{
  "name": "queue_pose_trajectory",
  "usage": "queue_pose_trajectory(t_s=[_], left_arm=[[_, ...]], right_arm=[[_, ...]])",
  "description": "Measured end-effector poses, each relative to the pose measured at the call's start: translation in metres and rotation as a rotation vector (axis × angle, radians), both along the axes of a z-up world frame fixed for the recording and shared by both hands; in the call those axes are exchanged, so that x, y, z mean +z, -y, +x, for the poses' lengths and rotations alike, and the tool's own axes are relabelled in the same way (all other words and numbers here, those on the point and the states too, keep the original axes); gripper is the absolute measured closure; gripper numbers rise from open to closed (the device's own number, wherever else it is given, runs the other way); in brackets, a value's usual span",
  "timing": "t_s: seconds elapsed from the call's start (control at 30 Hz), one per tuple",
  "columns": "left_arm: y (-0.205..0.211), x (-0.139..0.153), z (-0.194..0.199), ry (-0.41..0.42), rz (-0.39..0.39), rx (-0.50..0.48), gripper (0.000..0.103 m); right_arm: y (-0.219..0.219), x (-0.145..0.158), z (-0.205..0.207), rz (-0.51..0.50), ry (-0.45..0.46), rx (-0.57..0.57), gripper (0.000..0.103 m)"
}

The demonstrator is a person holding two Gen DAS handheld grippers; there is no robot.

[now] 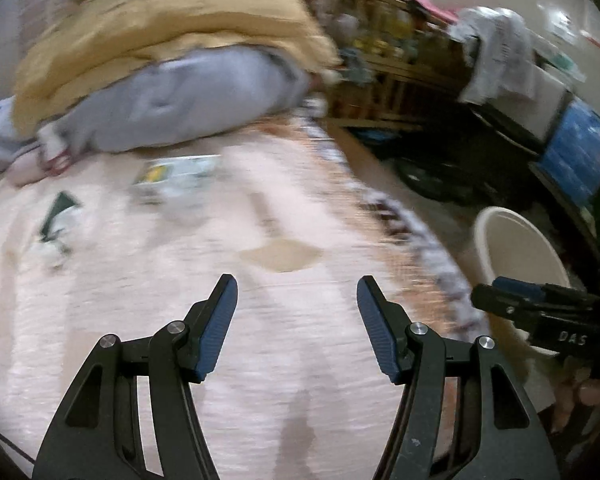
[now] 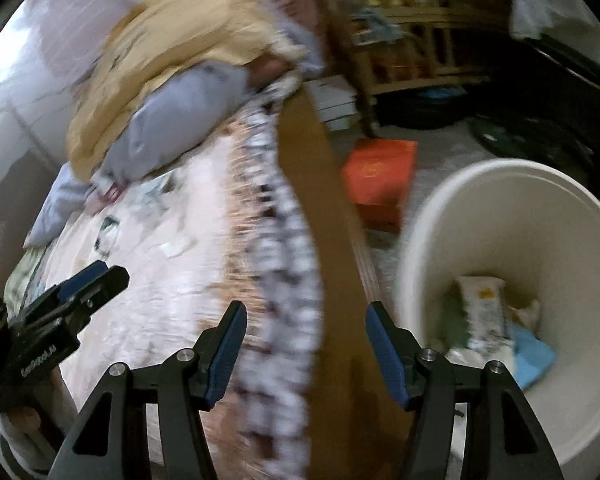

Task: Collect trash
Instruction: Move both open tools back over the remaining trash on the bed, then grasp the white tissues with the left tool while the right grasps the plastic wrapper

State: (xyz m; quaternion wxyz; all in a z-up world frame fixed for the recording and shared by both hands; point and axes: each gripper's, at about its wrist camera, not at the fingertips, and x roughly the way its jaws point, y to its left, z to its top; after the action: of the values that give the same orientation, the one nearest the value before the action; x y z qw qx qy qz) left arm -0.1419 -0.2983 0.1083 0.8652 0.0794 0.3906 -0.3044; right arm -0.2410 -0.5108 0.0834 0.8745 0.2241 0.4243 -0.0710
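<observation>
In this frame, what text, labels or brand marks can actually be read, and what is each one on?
"DAS": white letters on the body of the right gripper, seen in the left wrist view.
White lettering on the body of the left gripper: too blurred to read.
Packets in the white bin and the wrapper on the bed: print too blurred.

Your left wrist camera sits low over the pink bedspread (image 1: 180, 320), facing along the bed toward the yellow blanket (image 1: 160, 28) at 11 o'clock, with the white bin (image 1: 512, 240) at 3 o'clock. Your right wrist camera looks from the bed's edge, close above the white bin (image 2: 520, 216) at 3 o'clock. Both views share bedspread (image 2: 172, 280), blanket (image 2: 168, 64), bin, and each other's gripper; both are motion-blurred.
</observation>
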Motion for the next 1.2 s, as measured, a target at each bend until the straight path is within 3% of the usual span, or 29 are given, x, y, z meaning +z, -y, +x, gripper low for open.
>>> queue_pose_trajectory(t_s=[0.27, 0.53, 0.77, 1.03, 1.07, 1.13, 1.2], left_arm=[[-0.097, -0.012, 0.059, -0.011, 0.011, 0.210, 0.042], [-0.163, -0.016, 0.100, -0.028, -0.035, 0.347, 0.042], [-0.189, -0.021, 0.130, -0.043, -0.055, 0.390, 0.042], [-0.194, -0.037, 0.169, -0.075, -0.063, 0.418, 0.042], [-0.193, -0.040, 0.175, -0.072, -0.059, 0.422, 0.042], [-0.188, -0.046, 0.186, -0.067, -0.041, 0.423, 0.042], [-0.185, -0.053, 0.195, -0.077, -0.027, 0.419, 0.042]], right_arm=[[-0.070, -0.005, 0.072, 0.008, 0.020, 0.167, 0.042], [-0.122, -0.007, 0.154, 0.022, 0.052, 0.293, 0.042], [-0.142, -0.017, 0.219, 0.000, 0.038, 0.322, 0.041], [-0.134, -0.037, 0.259, 0.026, 0.024, 0.292, 0.041], [-0.131, -0.039, 0.260, 0.034, 0.024, 0.286, 0.042], [-0.128, -0.041, 0.259, 0.038, 0.018, 0.280, 0.071], [-0.126, -0.037, 0.253, 0.038, 0.030, 0.286, 0.076]])
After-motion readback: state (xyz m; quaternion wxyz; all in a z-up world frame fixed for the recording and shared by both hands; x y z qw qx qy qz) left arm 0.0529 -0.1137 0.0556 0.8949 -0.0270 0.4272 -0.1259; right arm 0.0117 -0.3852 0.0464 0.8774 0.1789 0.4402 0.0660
